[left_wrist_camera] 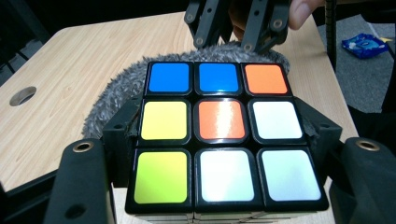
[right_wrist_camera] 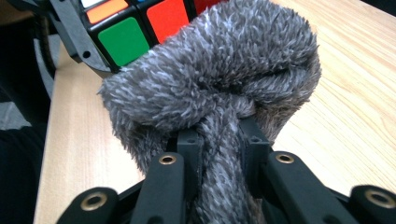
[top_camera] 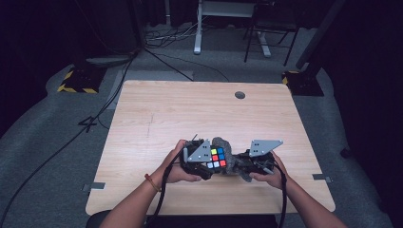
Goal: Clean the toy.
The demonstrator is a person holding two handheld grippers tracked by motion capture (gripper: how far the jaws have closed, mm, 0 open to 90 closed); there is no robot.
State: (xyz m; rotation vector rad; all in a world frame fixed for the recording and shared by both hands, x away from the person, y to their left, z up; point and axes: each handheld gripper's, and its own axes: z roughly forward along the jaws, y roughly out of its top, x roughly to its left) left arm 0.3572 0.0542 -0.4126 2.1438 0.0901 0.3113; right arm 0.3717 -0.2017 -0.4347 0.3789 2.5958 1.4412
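left gripper (top_camera: pixel 209 164) clamped on Rubik's cube (top_camera: pixel 216 158) | right gripper (top_camera: pixel 237 164) clamped on grey fuzzy cloth (top_camera: pixel 227 151) | cloth pressed against cube's far-right side | both above near-centre of wooden table (top_camera: pixel 190 109)

Recording lab or studio — dark surrounds, grey carpet (top_camera: pixel 57 123), cables (top_camera: pixel 157 42) trailing across the floor, hazard-striped stand bases (top_camera: pixel 78 81), one bare wooden desk (top_camera: pixel 190 109).

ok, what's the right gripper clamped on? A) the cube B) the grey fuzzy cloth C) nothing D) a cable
B: in the right gripper view the right gripper pinches a fold of the grey fuzzy cloth between its jaws, while the cube sits in the left gripper.
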